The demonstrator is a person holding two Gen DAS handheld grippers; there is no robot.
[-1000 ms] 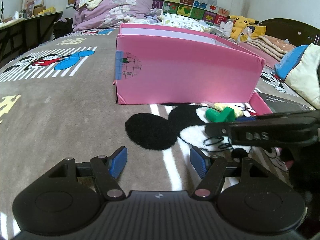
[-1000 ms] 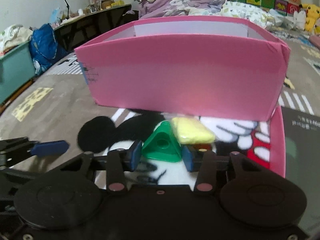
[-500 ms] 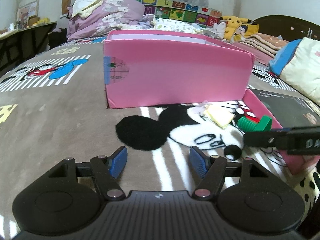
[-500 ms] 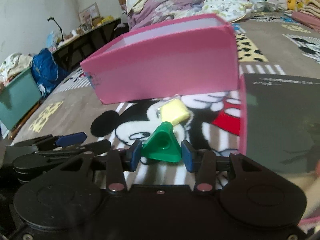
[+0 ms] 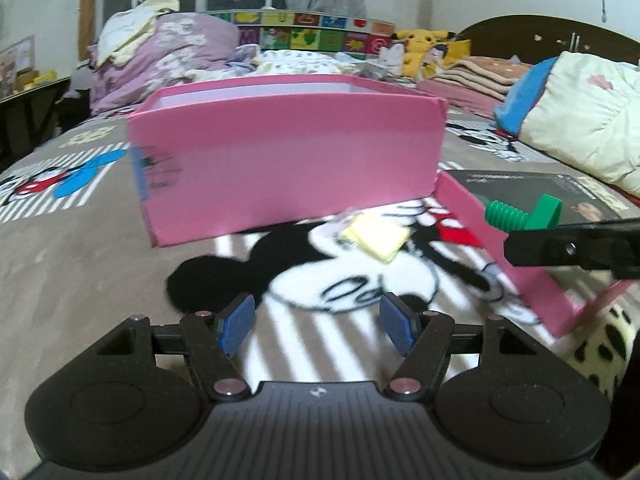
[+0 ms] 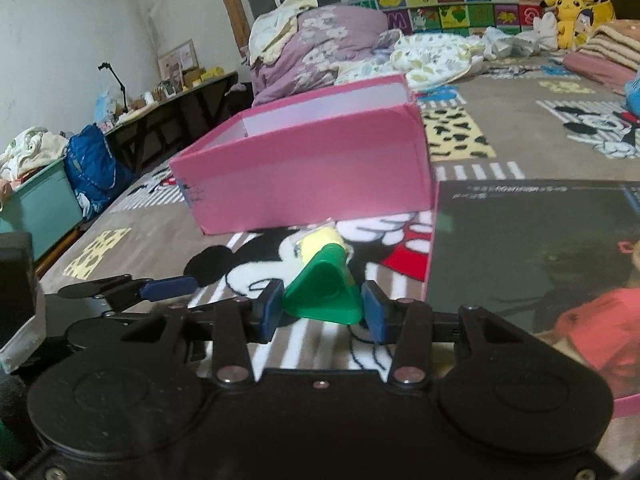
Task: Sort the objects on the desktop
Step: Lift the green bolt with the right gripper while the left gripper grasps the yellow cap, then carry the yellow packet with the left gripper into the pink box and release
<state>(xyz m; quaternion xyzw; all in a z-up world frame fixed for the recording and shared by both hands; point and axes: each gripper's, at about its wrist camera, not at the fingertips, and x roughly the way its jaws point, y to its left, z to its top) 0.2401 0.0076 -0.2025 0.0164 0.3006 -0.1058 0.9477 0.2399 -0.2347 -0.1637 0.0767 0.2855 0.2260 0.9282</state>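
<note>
My right gripper is shut on a green toy bolt with a triangular head and holds it above the blanket, beside the pink lid's left rim. In the left wrist view the bolt shows its threaded shaft, held by the right gripper over the lid's wall. A yellow wrapped pad lies on the blanket in front of the pink box; it also shows in the right wrist view. My left gripper is open and empty, low over the blanket.
The pink box stands open-topped on a Mickey Mouse blanket. A shallow pink lid with a dark printed inside lies to its right. Pillows and bedding pile at the right and back. A dark desk stands at the left.
My right gripper has lifted the green bolt off the blanket and carried it right, to the pink lid. The yellow pad stays put. My left gripper stays open.
</note>
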